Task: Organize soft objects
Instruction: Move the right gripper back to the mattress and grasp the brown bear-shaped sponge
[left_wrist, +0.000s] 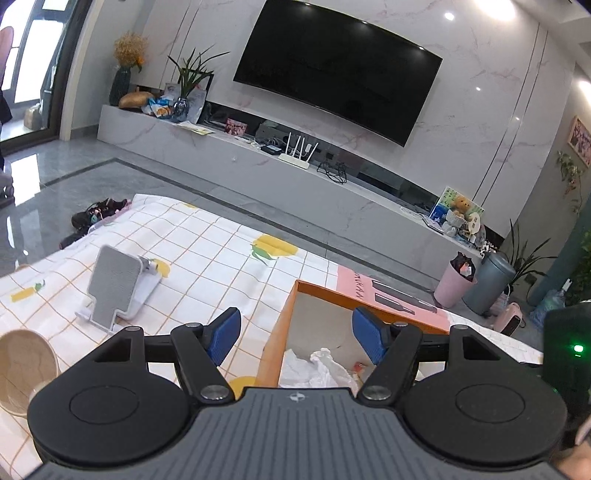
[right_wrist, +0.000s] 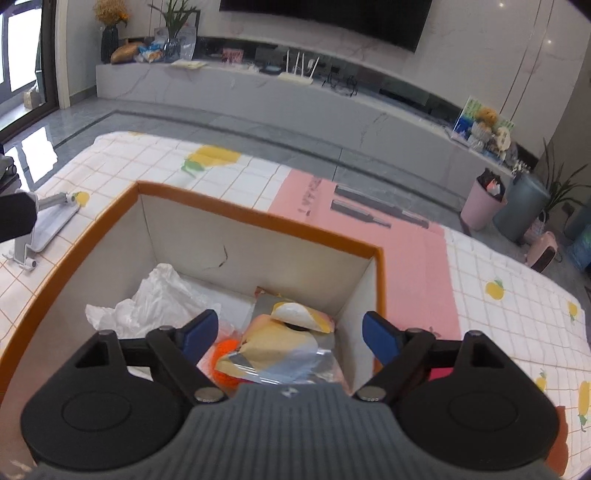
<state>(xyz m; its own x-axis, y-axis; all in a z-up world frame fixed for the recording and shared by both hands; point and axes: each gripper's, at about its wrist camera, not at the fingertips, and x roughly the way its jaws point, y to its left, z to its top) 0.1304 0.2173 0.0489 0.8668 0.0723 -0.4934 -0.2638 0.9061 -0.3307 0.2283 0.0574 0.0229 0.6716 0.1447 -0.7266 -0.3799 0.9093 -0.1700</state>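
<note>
The orange-rimmed box (right_wrist: 258, 218) sits on the checked cloth of the desk (right_wrist: 517, 266), holding a crumpled white plastic bag (right_wrist: 159, 299) at 10 o'clock, a foil snack packet (right_wrist: 280, 354) at centre and an orange ball (right_wrist: 221, 360) beside it. The right hand-held gripper (right_wrist: 290, 336) hangs over the box, jaws wide, empty. The left hand-held gripper (left_wrist: 295, 336) hovers at the box's left edge, equally wide. A phone stand (left_wrist: 116, 284) stands at 9 o'clock, a bowl (left_wrist: 22, 365) nearer.
</note>
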